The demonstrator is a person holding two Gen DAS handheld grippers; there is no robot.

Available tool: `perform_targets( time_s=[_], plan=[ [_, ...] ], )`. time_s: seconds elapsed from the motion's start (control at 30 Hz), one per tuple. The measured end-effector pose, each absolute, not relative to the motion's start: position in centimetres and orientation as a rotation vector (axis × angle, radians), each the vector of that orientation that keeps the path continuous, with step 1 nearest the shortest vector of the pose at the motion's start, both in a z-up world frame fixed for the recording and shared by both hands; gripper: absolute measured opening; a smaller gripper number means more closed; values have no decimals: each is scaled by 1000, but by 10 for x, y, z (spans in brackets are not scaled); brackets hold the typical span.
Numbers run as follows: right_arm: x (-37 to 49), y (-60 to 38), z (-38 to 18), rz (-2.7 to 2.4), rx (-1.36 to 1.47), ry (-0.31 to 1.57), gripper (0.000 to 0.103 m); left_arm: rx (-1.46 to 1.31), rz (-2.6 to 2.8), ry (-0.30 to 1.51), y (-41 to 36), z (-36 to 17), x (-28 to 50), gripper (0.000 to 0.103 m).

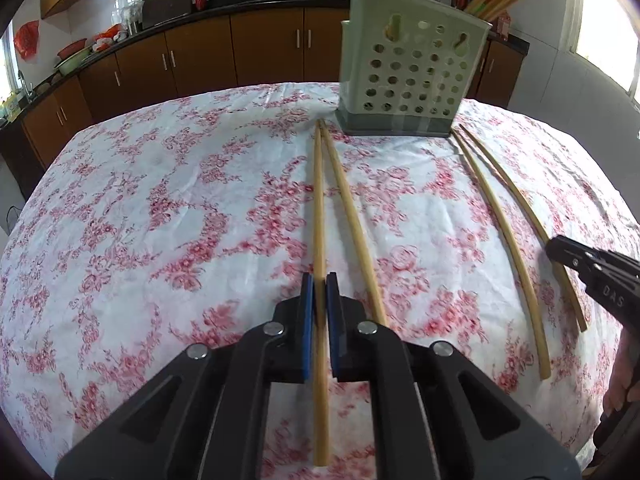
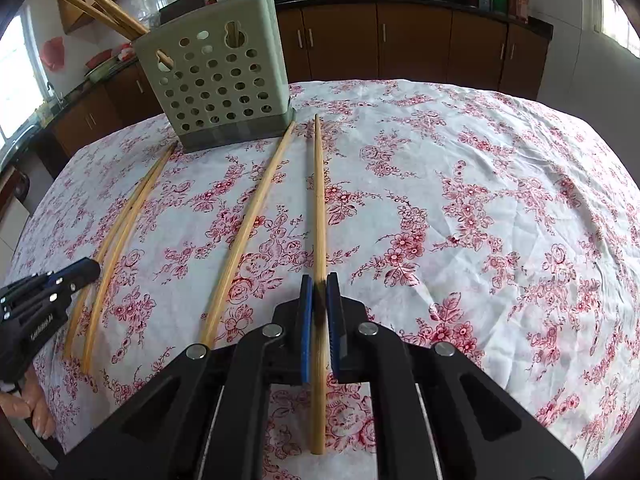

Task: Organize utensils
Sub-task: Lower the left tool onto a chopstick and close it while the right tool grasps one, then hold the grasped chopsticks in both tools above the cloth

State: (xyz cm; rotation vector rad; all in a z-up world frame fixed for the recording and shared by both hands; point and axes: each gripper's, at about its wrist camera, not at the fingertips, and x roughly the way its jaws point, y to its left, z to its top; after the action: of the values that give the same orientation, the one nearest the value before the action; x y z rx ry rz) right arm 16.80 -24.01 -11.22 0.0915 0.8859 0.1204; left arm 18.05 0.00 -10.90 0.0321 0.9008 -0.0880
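Closing each gripper, left (image 1: 319, 280) and right (image 2: 319, 280), on a chopstick (image 1: 318, 208) lying on the worktop (image 1: 160, 220); several already stand in the holder (image 1: 412, 76), four remain.

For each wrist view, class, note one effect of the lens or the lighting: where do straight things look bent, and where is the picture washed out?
Left wrist view: the fisheye bows the right-hand pair of chopsticks and rounds the table; the window at upper right is blown out white. Right wrist view: the left-hand chopsticks curve, the one in the jaws stays straight; the left window glares.
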Motion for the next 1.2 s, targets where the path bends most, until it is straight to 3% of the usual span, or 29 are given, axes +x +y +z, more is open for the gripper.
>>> perform_targets(
  time_s=[0.37, 1.2],
  plan=[
    [209, -265, -112, 23, 96, 867, 8, -57, 4, 892, 65, -107, 229, 11],
    [211, -269, -115, 27, 107, 853, 8, -87, -6, 889, 66, -109, 228, 11]
  ],
)
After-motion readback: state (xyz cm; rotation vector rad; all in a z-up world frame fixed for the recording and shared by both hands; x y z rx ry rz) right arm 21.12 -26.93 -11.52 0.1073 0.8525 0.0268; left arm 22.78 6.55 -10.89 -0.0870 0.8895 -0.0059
